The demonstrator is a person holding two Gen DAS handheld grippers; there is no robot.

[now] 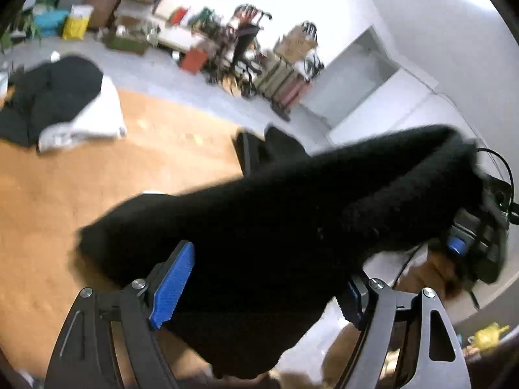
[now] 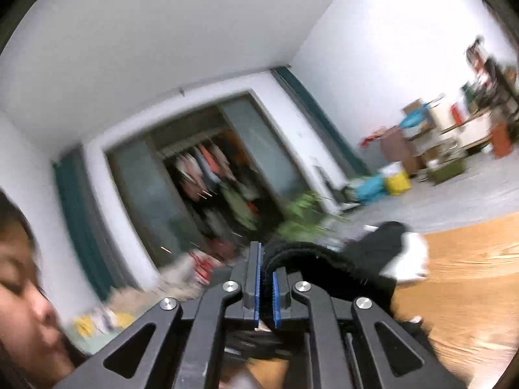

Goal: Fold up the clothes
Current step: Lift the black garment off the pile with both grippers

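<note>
Tongs, two: both hold one black garment (image 1: 259, 227).

black claw (image 2: 266, 287), blue ribbed pads (image 1: 173, 283); silver screws (image 2: 169, 303)

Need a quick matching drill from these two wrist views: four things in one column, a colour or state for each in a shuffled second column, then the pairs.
Things:
1. black garment
2. right gripper
3. table
4. bag on the floor

Colour or state:
A. yellow
B. orange-brown wood top
C. lifted, stretched between both grippers
D. pinched shut on dark cloth

Pairs: 1-C, 2-D, 3-B, 4-A

The left gripper has the garment draped between its wide-set blue pads; whether they press on it is unclear.
</note>
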